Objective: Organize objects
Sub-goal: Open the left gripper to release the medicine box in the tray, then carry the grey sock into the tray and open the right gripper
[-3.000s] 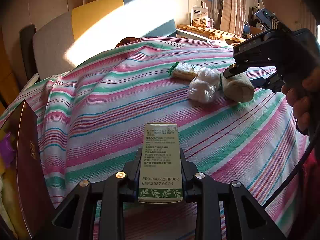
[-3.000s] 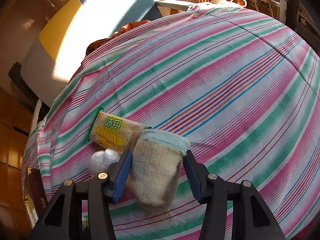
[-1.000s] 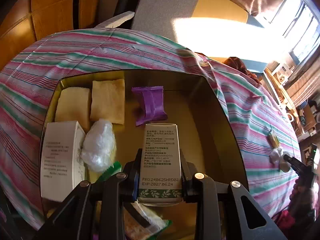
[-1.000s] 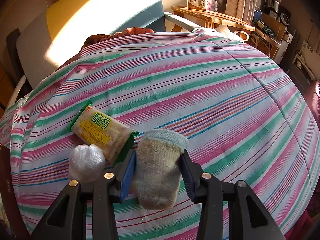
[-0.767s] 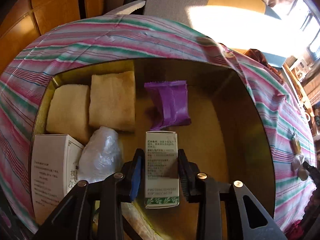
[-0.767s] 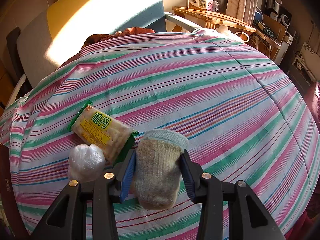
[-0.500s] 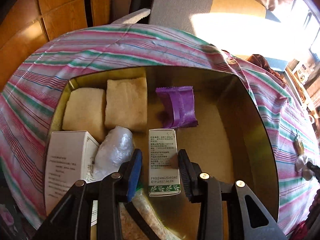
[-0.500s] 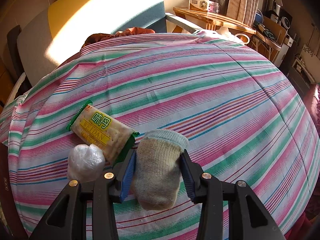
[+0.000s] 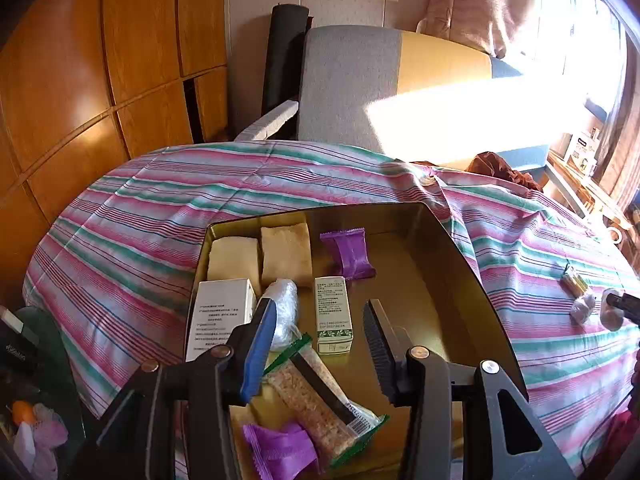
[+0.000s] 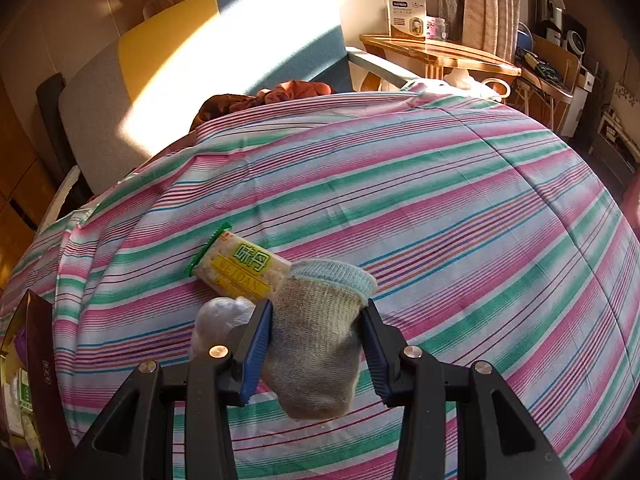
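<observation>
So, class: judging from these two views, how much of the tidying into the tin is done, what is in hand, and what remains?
Done: the small green-trimmed carton lies in the gold tin; the left tool is opening, nothing between its pads. In hand: the right tool grips the sock. Left on the striped cloth: cracker packet and plastic ball.

The left black two-finger gripper with blue-edged pads tilts downward, its jaws opening with nothing pressed between them, while the right black two-finger gripper with blue pads also tilts downward, clamped on a beige knitted sock with a pale blue cuff.
</observation>
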`<state>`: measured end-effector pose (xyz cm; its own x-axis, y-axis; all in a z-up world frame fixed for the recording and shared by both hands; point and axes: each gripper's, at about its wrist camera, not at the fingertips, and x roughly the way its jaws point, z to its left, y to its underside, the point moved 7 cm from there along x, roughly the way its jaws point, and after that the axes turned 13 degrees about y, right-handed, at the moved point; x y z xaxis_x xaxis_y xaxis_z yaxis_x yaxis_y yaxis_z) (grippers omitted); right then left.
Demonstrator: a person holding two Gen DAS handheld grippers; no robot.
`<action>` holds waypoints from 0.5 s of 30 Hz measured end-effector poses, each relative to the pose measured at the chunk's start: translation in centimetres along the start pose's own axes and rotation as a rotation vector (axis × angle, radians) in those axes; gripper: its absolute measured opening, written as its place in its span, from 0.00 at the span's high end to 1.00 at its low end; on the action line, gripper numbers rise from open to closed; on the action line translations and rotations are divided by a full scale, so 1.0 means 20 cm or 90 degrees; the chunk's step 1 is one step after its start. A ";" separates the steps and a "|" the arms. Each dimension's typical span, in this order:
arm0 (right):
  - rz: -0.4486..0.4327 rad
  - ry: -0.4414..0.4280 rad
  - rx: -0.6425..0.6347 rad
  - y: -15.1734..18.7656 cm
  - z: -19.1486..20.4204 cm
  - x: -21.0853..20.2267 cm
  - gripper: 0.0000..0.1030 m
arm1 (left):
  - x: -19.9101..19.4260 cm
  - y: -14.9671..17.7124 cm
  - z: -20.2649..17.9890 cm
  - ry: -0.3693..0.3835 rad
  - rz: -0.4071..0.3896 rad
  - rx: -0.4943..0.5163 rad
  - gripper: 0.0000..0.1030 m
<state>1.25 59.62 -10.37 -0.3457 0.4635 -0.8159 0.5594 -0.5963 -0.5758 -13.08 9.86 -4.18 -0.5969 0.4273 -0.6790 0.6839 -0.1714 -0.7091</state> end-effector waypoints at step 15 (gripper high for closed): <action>-0.097 -0.254 -0.264 0.28 1.03 -0.74 0.58 | -0.15 0.11 0.04 0.018 -0.025 -0.009 0.51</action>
<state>-5.95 35.91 -2.65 -0.6563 0.1934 -0.7293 0.7014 -0.1999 -0.6842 -10.09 7.42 -3.95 -0.6111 0.4581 -0.6455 0.6670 -0.1412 -0.7316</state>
